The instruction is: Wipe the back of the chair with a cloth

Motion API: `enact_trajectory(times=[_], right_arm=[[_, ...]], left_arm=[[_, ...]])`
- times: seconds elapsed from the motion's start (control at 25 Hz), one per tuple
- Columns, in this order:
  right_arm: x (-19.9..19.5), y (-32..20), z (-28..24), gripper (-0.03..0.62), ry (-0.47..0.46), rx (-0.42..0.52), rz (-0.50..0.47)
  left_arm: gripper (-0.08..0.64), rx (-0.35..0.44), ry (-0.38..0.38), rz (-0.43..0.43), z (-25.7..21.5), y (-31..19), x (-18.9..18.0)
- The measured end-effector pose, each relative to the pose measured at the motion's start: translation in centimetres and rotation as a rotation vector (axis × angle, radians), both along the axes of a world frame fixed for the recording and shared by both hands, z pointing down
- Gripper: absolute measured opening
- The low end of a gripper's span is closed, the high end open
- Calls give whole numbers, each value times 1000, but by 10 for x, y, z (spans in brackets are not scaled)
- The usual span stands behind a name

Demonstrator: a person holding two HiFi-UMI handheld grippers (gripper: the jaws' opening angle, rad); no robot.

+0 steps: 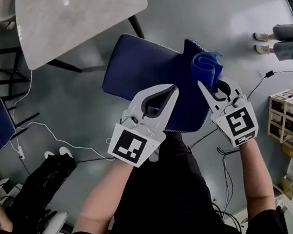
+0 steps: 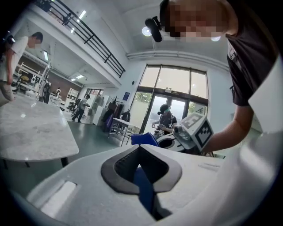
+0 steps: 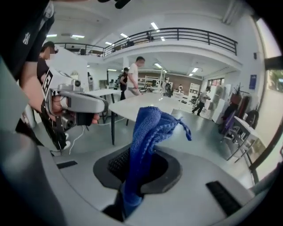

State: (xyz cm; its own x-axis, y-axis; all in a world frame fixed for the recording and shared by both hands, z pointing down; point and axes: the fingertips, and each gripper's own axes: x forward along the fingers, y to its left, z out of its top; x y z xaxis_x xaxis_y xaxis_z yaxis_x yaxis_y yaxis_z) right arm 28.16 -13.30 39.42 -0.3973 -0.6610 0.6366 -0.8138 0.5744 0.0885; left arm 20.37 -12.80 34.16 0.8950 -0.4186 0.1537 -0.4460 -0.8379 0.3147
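1. Blue cloth (image 1: 207,67) is bunched between the jaws of the right gripper (image 1: 216,88), which are pressed together on it. Most of it stands out past the tips.
2. Seen from the head view, the cloth lies over the right end of the chair back (image 1: 191,104), at its top edge. I cannot tell whether they touch.
3. The left gripper (image 1: 171,91) has its jaws closed narrow on the same top edge, further left. A thin blue strip shows between them.
4. The two grippers are near each other, side by side.
5. The seat (image 1: 136,69) lies beyond the back, with a pale table (image 1: 77,15) just past it.
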Motion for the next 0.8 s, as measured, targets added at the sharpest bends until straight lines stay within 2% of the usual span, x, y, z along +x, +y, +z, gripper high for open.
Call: enact_trajectory(times=[0.2, 0.36, 0.44, 0.6, 0.8], right_arm=[[31, -21, 60, 63, 293, -53, -143], [52, -27, 93, 63, 523, -109, -339], [52, -32, 109, 63, 605, -124, -430], [33, -38, 136, 63, 676, -129, -552], [35, -34, 149, 63, 700, -150, -610]], left_arm=[[8, -35, 18, -3, 45, 1, -6], [8, -59, 19, -45, 66, 12, -2], [8, -75, 33, -66, 77, 7, 1], [8, -104, 52, -105, 105, -12, 3], [8, -84, 60, -94, 123, -17, 33]])
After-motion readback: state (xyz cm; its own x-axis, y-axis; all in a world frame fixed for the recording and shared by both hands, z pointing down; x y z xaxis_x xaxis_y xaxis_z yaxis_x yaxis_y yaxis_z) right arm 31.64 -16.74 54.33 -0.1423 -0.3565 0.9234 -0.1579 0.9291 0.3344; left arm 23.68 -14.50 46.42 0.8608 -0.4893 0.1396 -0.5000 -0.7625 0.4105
